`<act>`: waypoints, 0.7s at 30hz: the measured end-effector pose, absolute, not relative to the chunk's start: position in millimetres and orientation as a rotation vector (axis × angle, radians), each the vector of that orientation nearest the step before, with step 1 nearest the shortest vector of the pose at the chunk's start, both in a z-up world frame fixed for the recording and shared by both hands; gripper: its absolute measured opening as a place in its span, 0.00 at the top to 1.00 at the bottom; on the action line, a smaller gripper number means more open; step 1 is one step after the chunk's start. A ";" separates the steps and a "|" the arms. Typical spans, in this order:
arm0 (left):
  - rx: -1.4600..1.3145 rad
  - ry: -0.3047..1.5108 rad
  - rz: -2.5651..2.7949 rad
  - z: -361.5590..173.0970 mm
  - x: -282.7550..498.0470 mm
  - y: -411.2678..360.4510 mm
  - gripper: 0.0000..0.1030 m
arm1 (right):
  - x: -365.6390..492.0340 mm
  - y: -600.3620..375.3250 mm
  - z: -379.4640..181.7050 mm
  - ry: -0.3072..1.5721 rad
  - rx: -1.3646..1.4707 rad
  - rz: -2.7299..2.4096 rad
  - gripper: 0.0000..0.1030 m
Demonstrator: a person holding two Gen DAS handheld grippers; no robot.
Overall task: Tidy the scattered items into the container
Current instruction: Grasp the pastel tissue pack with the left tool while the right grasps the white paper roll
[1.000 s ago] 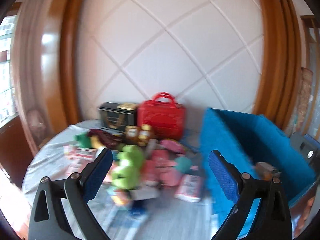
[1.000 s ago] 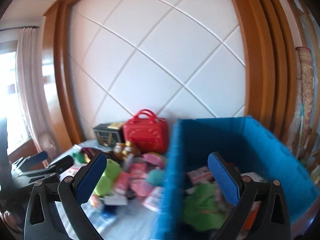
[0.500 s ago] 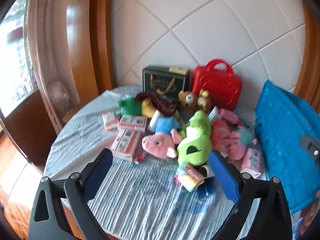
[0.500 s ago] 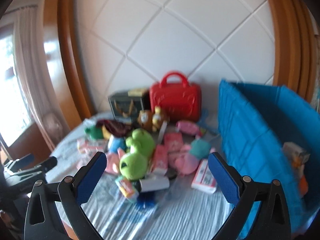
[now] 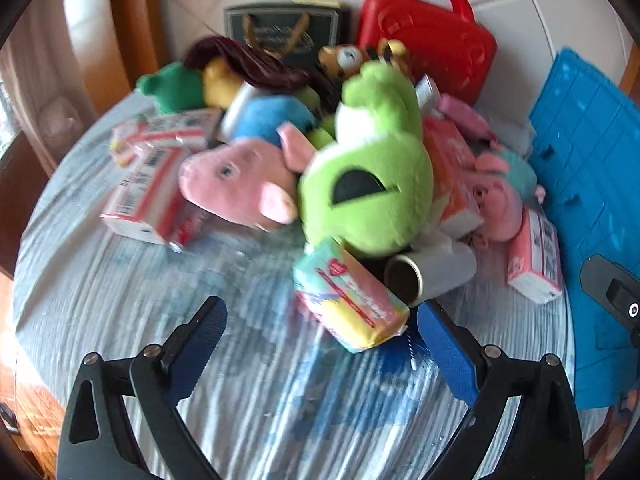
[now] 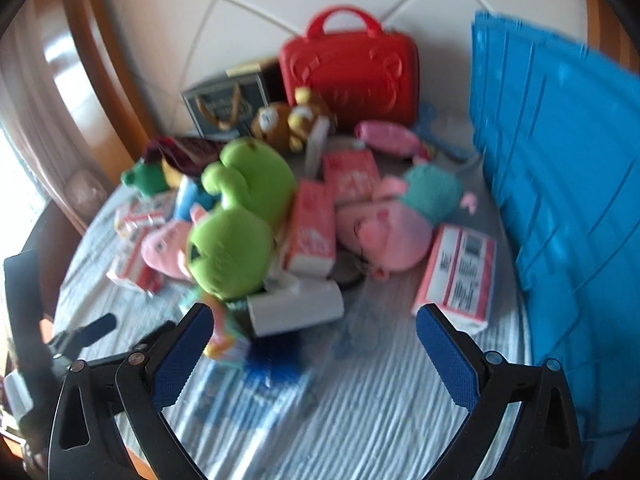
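Note:
A heap of toys and packets lies on a round table with a striped cloth. A green plush tops the heap, with a pink pig plush to its left. A pastel tissue packet and a white roll lie at the near edge. My left gripper is open and empty, just short of the packet. My right gripper is open and empty, in front of the white roll. The blue container stands at the right.
A red case and a dark gift bag stand against the back wall. Red-and-white boxes lie on both sides of the heap. The left gripper's fingers show at the right view's lower left.
Both grippers have dropped and moved closer to the heap, which now fills both views. The right gripper has swung left, away from the container's inside. Both stay open.

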State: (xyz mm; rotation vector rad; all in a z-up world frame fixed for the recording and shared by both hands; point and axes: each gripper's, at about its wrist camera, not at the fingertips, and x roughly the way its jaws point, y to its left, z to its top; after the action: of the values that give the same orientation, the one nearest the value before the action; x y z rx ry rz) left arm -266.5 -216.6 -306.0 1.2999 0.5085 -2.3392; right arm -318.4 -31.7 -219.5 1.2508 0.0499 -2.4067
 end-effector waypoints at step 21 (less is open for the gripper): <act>1.467 0.330 -2.309 -349.9 -235.1 -286.5 0.11 | -339.9 -94.4 -326.5 -0.005 1.483 -2.407 0.12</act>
State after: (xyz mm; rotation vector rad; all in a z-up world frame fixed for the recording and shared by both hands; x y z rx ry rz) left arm -235.1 -286.5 -349.9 1.4666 0.3298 -2.3086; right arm -339.9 -94.4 -326.5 1.4830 -0.0055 -2.4067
